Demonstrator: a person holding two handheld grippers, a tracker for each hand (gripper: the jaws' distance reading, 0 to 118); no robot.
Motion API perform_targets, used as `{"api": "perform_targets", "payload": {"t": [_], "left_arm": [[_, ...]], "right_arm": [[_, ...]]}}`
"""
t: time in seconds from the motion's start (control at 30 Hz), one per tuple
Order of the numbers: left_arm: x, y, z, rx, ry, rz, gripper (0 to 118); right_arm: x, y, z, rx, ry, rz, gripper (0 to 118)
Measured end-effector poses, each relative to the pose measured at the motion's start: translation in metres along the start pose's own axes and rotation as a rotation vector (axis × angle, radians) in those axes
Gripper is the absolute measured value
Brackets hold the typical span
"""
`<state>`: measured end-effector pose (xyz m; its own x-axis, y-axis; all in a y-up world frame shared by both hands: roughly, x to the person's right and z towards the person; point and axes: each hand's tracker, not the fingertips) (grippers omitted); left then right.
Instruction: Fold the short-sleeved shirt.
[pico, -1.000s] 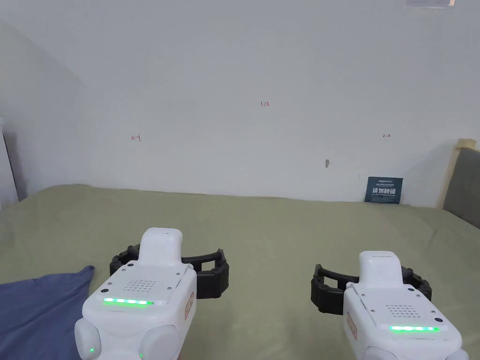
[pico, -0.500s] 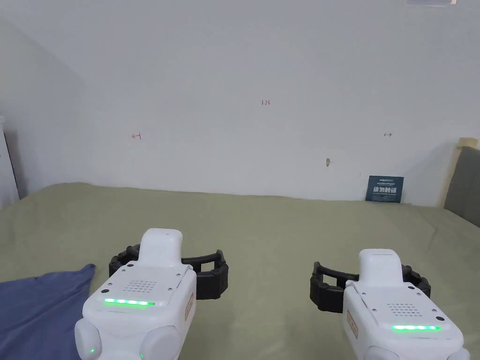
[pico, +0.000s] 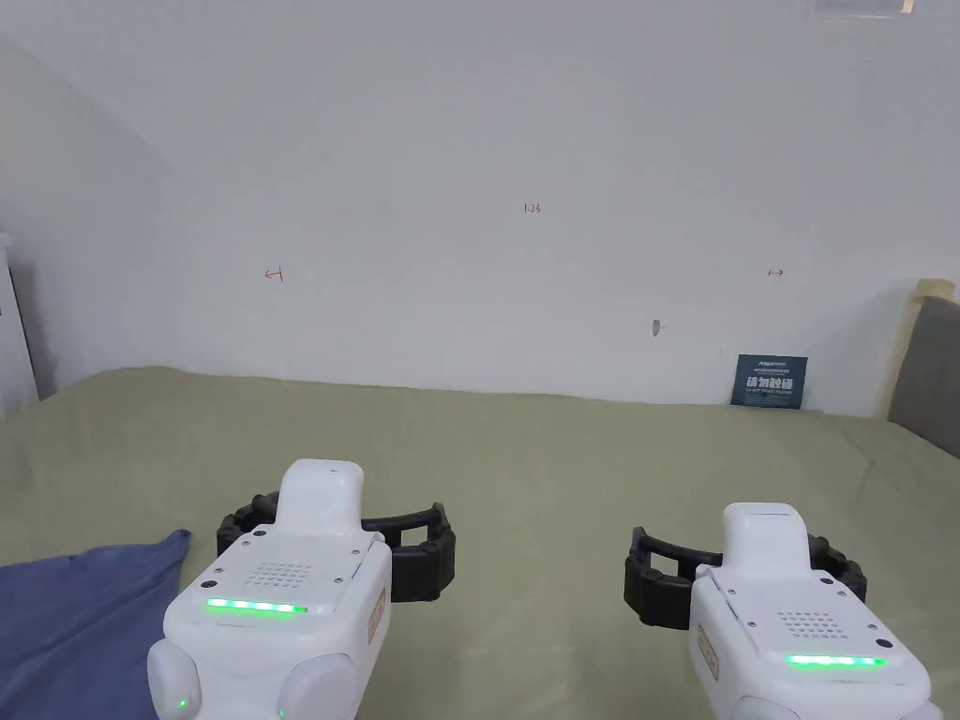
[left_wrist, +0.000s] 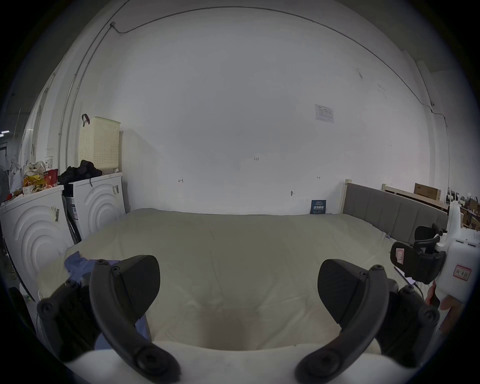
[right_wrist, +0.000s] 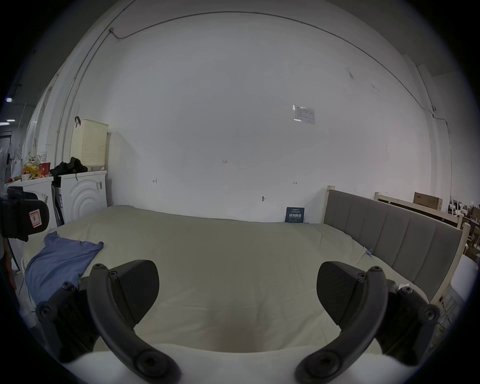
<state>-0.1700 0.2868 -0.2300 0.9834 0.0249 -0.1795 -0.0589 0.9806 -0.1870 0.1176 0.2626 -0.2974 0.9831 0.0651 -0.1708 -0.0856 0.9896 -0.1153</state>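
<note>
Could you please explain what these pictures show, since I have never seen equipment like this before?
No robot is at work here: a person holds two white hand-held tools, each ending in a pair of black jaws. The head view comes from a camera on the person's head and looks down on the left gripper and the right gripper. The other two pictures come from wide-angle cameras riding on each gripper, so each gripper's own black jaws frame the bottom. Both grippers are open and hold nothing. They hover over a bed with a pale green cover. On its left side lies a blue shirt, rumpled and not yet folded. Beyond the bed stand a white wall and white washing machines.
</note>
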Motion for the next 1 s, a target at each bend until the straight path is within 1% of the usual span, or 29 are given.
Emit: {"api": "perform_targets", "payload": {"t": [1.0], "left_arm": [[0.0019, -0.0019, 0.0002, -0.005, 0.003, -0.001, 118]], "right_arm": [[0.0012, -0.0019, 0.0008, -0.005, 0.005, -0.007, 118]]}}
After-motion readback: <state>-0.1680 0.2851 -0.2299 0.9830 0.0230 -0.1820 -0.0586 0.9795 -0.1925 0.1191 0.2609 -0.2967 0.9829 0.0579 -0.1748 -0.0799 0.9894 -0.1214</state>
